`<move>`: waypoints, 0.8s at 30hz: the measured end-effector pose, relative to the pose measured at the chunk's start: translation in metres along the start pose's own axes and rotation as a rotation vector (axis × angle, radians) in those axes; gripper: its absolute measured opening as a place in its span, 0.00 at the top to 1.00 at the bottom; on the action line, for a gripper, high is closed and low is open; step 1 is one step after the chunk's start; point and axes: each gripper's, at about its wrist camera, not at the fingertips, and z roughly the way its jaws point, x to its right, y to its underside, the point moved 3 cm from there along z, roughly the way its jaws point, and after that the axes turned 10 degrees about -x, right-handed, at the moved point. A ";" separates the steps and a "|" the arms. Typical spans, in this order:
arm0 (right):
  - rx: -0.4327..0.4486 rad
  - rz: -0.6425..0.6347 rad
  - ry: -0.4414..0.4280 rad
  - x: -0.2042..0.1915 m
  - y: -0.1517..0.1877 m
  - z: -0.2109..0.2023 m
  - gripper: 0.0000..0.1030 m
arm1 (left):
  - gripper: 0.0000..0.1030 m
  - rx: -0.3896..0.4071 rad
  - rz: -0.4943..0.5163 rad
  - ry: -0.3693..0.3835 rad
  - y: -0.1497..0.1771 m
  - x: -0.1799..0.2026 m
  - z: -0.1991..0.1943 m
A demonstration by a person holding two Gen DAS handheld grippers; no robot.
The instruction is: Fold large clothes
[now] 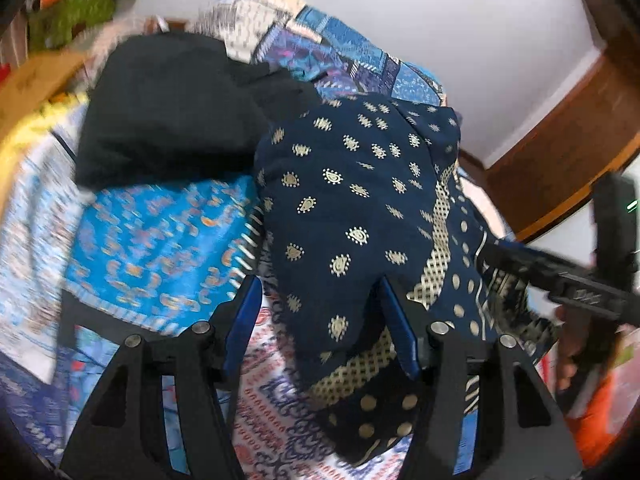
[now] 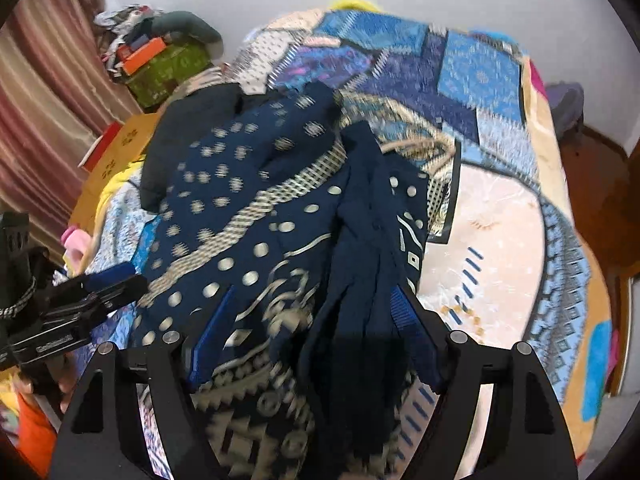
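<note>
A: Item one, the navy garment (image 1: 352,208). Where did you have it?

B: Heaped on the bed, over the patchwork bedspread (image 2: 472,76). Soft woven cloth, printed with small cream motifs, a lattice band and round dots. Its full outline was hidden; folds buried the hem, and blur smeared the print in your right wrist view.

A: Your left gripper (image 1: 320,320)?

B: Its blue-padded fingers (image 1: 396,320) stood apart. A tongue of the navy cloth hung between them, lying against the right-hand pad only. The other pad sat clear of it, over the red-and-white printed sheet (image 1: 272,400). No clamp.

A: Your right gripper (image 2: 312,332)?

B: Fingers apart as well. A dark pleated bundle of the garment ran down between them, against the right-hand pad; whether that pad pressed it, you could not tell. The left-hand pad showed a gap.

A: Other entries?

B: A plain black garment (image 1: 172,120), matte, lumped behind the navy one and touching it. A bright blue cloth with orange paisley (image 1: 160,248), flat beside them. Boxes (image 2: 160,68) stacked by the striped curtain (image 2: 44,92), too blurred to read.

A: Edges and open room?

B: The pale quilted patch (image 2: 492,248) to the right of the heap lay bare up to the bed's edge. The wooden frame (image 1: 560,152) bordered the far side.
</note>
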 end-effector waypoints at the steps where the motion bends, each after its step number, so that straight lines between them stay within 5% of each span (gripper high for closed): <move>1: -0.016 0.019 -0.003 0.006 -0.002 0.006 0.27 | 0.36 -0.014 -0.023 0.035 -0.003 -0.004 0.005; 11: -0.093 0.092 -0.189 0.043 -0.006 0.018 0.27 | 0.16 -0.136 -0.234 0.353 -0.022 -0.032 0.060; 14: -0.110 0.113 -0.151 0.052 -0.011 0.027 0.17 | 0.16 -0.147 -0.224 0.370 -0.028 -0.023 0.069; 20: -0.163 0.194 -0.275 0.058 -0.021 0.043 0.18 | 0.16 -0.162 -0.200 0.361 -0.036 -0.005 0.081; 24: -0.205 0.260 -0.342 0.057 -0.020 0.048 0.37 | 0.25 -0.158 -0.191 0.334 -0.036 -0.001 0.075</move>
